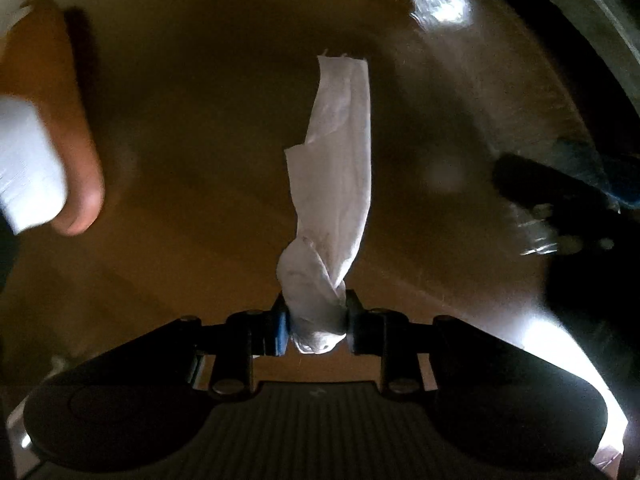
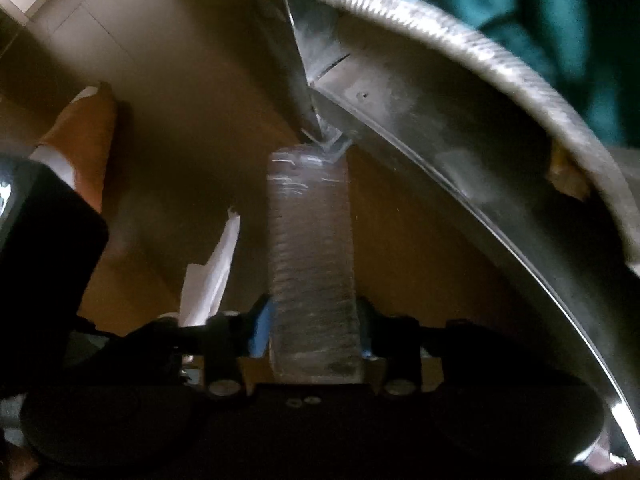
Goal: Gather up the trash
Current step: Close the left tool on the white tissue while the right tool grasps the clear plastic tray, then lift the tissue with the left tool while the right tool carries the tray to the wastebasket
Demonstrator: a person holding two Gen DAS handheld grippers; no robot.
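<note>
Both pickups done — left gripper [image 1: 316, 322] clenched on white tissue [image 1: 336, 168], hanging toward 12 o'clock over brown floor [image 1: 192, 120]. Right gripper [image 2: 316, 344] grasping clear ribbed plastic cup [image 2: 310, 264], also clear of floor. Left — carrying both to bin; none in view.

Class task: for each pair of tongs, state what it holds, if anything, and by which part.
Left tongs: white tissue, pinched at its bunched end. Right tongs: clear ribbed plastic cup, squeezed at one end.
</note>
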